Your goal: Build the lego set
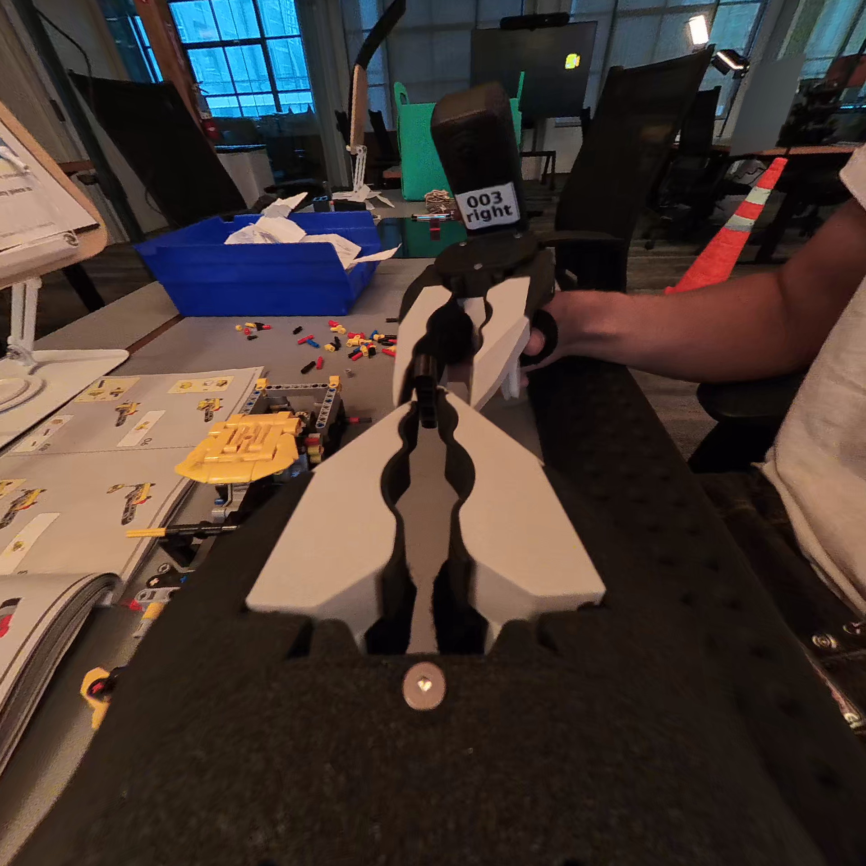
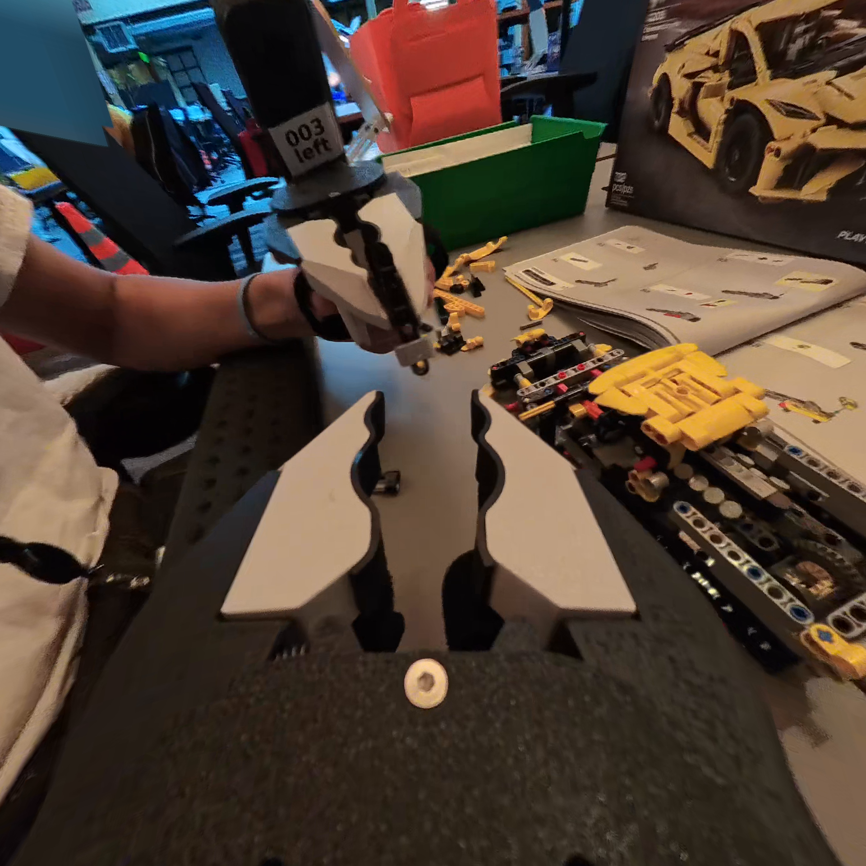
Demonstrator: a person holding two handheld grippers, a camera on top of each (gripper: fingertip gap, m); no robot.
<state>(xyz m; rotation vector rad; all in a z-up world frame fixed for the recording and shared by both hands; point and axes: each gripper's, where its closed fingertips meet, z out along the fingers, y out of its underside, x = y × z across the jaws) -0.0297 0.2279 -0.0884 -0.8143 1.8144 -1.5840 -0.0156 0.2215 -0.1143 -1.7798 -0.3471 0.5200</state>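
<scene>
My left gripper (image 1: pixel 427 412) pinches a light, stiff black-and-grey lego piece (image 2: pixel 412 349) endwise; my right gripper (image 2: pixel 427 407) gapes empty.

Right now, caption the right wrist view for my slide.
Right gripper, jaws open, faces left gripper holding a small grey piece beside the yellow car build.

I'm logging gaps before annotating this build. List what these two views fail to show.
- Left wrist view: the small part pinched by the left gripper shows only a black stub; its kind is unclear.
- Right wrist view: the car chassis runs off the right edge.
- Left wrist view: crumpled paper covers the blue bin contents.
- Right wrist view: the green bin wall hides its inside.
</scene>
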